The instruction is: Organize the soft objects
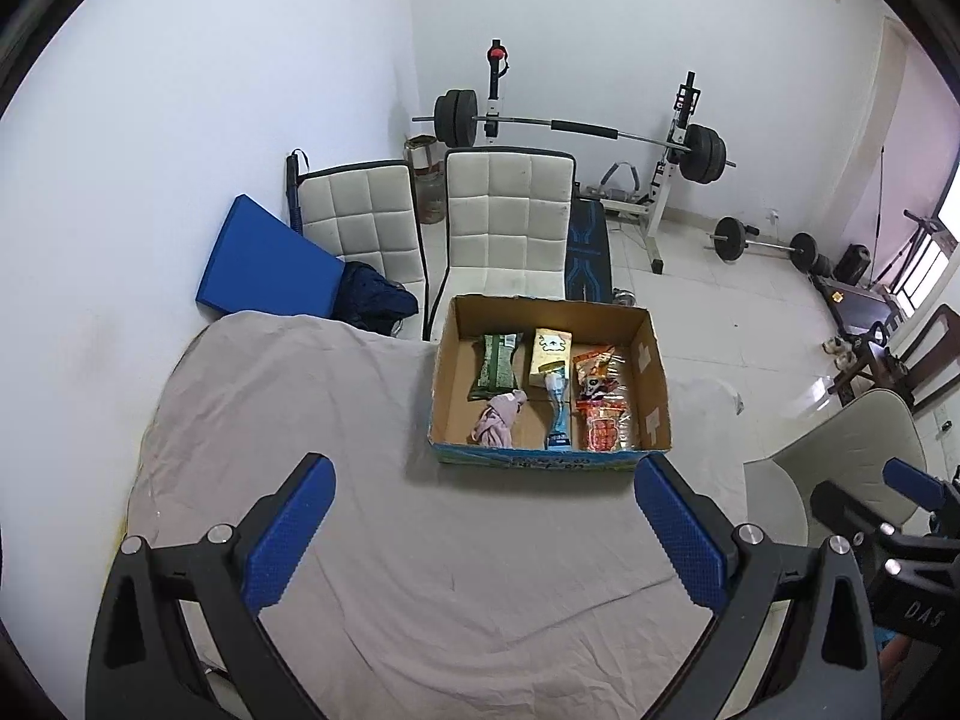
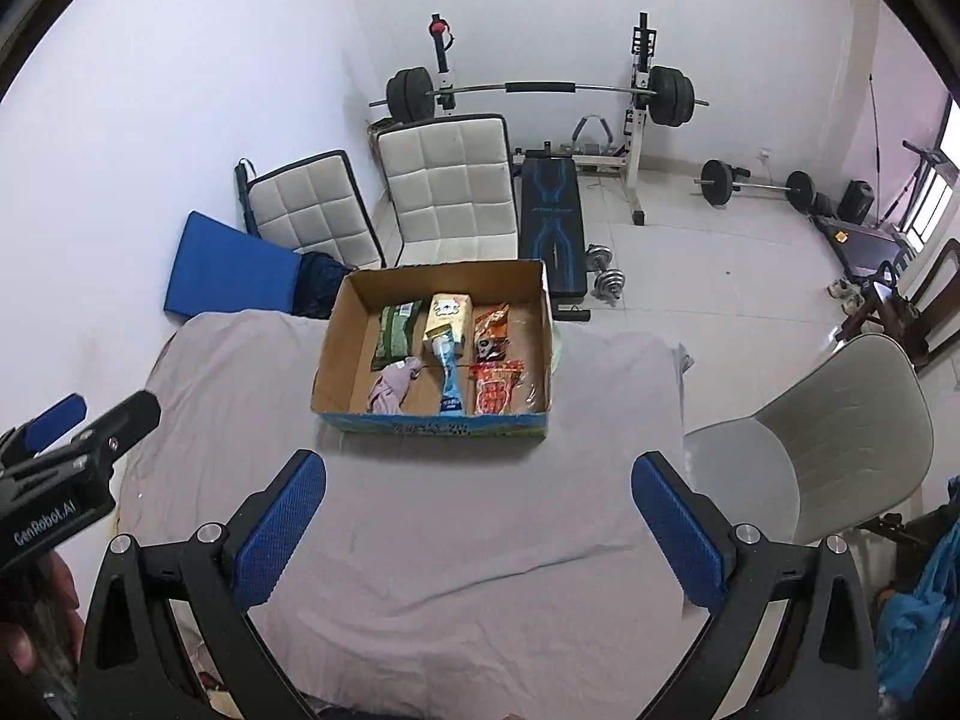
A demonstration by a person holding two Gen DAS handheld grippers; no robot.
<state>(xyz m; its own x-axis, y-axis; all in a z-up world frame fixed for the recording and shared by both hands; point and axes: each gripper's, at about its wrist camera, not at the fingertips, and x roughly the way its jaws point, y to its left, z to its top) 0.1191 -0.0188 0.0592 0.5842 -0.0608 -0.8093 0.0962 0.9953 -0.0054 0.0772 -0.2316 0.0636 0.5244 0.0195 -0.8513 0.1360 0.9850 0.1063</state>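
Observation:
A cardboard box (image 1: 655,372) (image 2: 336,348) sits at the far side of the table covered by a grey cloth (image 1: 360,480) (image 2: 480,510). In it lie a green packet (image 1: 495,363) (image 2: 396,333), a yellow carton (image 1: 549,354) (image 2: 450,315), a pink cloth (image 1: 498,417) (image 2: 393,387), a blue tube (image 1: 558,414) (image 2: 449,384) and red snack packets (image 1: 603,402) (image 2: 495,381). My left gripper (image 1: 486,531) is open and empty, held above the cloth short of the box. My right gripper (image 2: 480,525) is open and empty, also short of the box.
Two white padded chairs (image 1: 504,216) (image 2: 450,180) and a blue mat (image 1: 264,264) stand behind the table. A weight bench with a barbell (image 1: 576,129) (image 2: 540,90) is at the back wall. A beige chair (image 2: 840,426) stands right of the table.

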